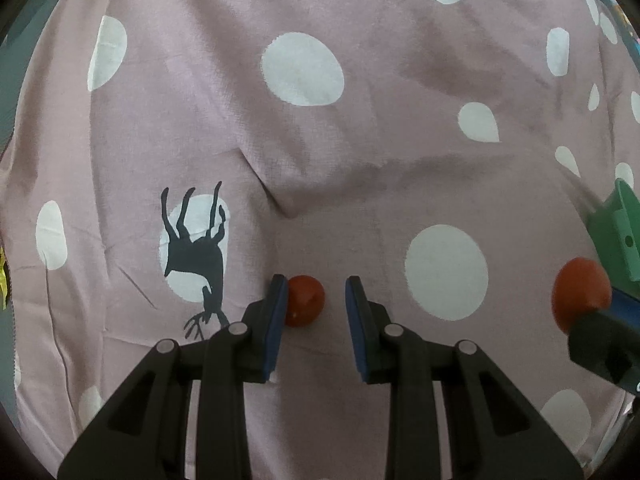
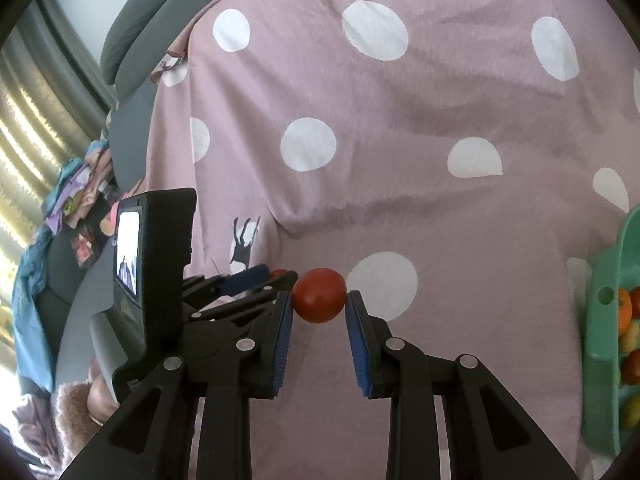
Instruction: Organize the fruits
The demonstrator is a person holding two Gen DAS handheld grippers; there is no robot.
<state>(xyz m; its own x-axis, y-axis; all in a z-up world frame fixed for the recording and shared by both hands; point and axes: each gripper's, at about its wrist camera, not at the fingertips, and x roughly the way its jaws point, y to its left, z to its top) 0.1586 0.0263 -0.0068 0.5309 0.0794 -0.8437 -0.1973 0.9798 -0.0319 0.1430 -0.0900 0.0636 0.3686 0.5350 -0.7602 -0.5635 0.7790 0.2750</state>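
Left wrist view, from left to right: a pink bedspread (image 1: 360,128) with white dots carries a dark deer print (image 1: 196,256) on one dot; just right of it the left gripper (image 1: 318,304) points forward with its jaws standing wide, and a small red tomato (image 1: 305,300) lies on the cloth between them, touching the left blue pad (image 1: 276,320) and well clear of the right one; farther right, at the frame edge, a larger red tomato (image 1: 580,292) sits at the tip of the other tool, with a green basket (image 1: 618,236) just behind it.

Right wrist view, from left to right: curtains and grey pillows (image 2: 160,20) line the far edge; the left gripper's body with its small lit screen (image 2: 128,256) stands near the centre-left, its blue fingers reaching over the cloth; the right gripper (image 2: 318,300) is closed to a middling width on the larger tomato (image 2: 319,295), both pads touching its sides; at the far right the green basket (image 2: 600,320) holds orange, yellow and red fruits (image 2: 628,332).
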